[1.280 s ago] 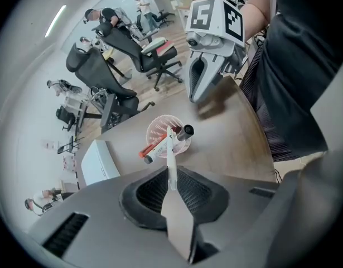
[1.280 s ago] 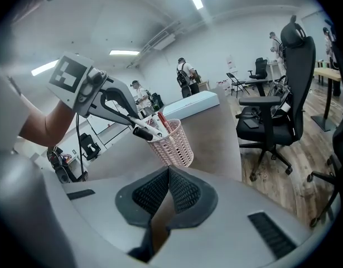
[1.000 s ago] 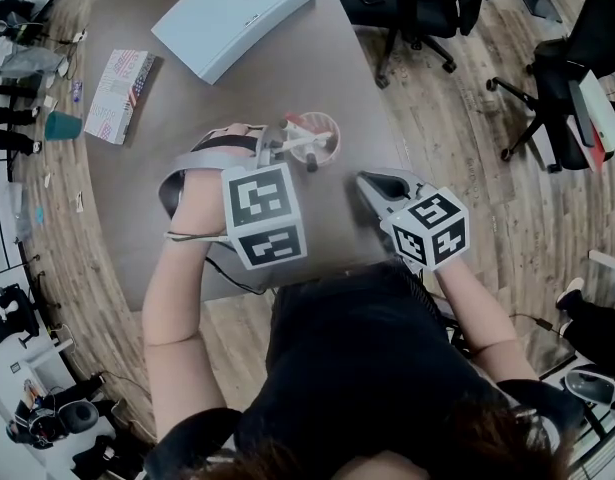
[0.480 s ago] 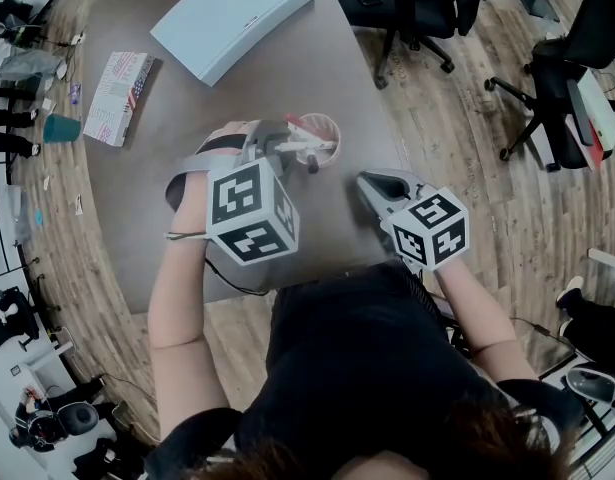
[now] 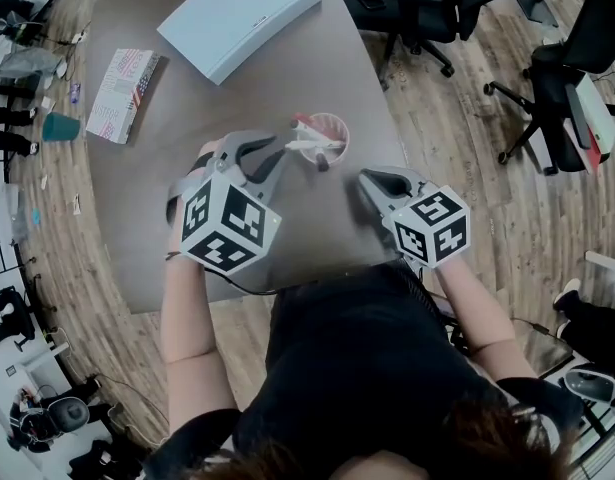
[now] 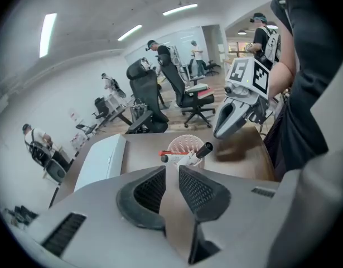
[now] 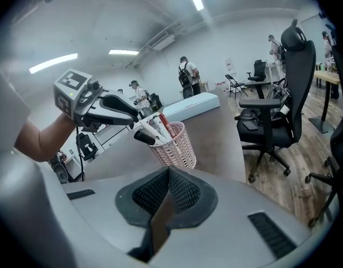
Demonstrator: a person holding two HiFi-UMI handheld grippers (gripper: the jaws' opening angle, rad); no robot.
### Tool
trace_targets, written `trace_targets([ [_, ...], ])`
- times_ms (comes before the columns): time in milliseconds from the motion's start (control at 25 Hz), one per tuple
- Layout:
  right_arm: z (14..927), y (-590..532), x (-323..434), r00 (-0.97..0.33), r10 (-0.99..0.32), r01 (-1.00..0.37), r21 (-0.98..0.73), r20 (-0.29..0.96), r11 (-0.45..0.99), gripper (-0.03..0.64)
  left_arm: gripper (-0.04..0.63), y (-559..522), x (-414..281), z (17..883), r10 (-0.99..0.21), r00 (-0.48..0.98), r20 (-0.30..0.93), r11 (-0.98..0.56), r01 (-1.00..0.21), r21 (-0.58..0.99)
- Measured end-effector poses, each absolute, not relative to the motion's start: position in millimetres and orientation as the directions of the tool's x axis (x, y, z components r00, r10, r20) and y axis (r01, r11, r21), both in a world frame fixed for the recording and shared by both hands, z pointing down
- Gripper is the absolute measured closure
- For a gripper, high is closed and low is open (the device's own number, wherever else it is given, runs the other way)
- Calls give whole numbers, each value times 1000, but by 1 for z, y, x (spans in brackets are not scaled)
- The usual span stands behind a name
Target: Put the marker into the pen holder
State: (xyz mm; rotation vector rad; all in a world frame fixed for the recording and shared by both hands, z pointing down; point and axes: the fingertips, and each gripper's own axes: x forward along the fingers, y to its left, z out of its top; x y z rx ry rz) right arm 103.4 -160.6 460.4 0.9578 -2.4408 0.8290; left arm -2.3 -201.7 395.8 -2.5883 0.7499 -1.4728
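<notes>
Brown table (image 5: 187,88) with a flat white case (image 5: 239,18) at its far end, a patterned booklet (image 5: 122,95) near its edge — black office chairs (image 5: 412,8) on wooden floor (image 5: 467,128).

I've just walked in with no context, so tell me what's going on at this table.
A person at the table holds a gripper in each hand. The black-capped marker already sits in the pink pen holder, leaning out over its rim among other pens. The left gripper hovers just short of the holder, its jaws apart but closing, with nothing between them. The right gripper is shut and empty, off to the side.
</notes>
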Motion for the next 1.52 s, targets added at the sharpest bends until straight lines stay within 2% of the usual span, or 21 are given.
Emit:
trace_targets([
  [280,455,-163,97,-671,-502,-728,-359,545,584,598,552,-200,-36,387,-549,497,672,-757,-636,-148],
  [680,448,-164,96,-636,-540,-760,-326,552,562,598,565,-177,-74,404,-626,506,594,-595,-802,56],
  [920,446,-163,95,-623,-554,-771,-316,553,552,598,568,-172,-95,395,-724,484,491,-465,-869,172],
  [1320,443,-163,93,-588,-574,-796,-280,570,537,598,568,-150,-120,415,-765,418,489,-290,-903,318],
  [1520,440,-164,89,-576,-588,-800,-246,567,547,598,568,-143,-126,420,-767,399,503,-261,-910,323],
])
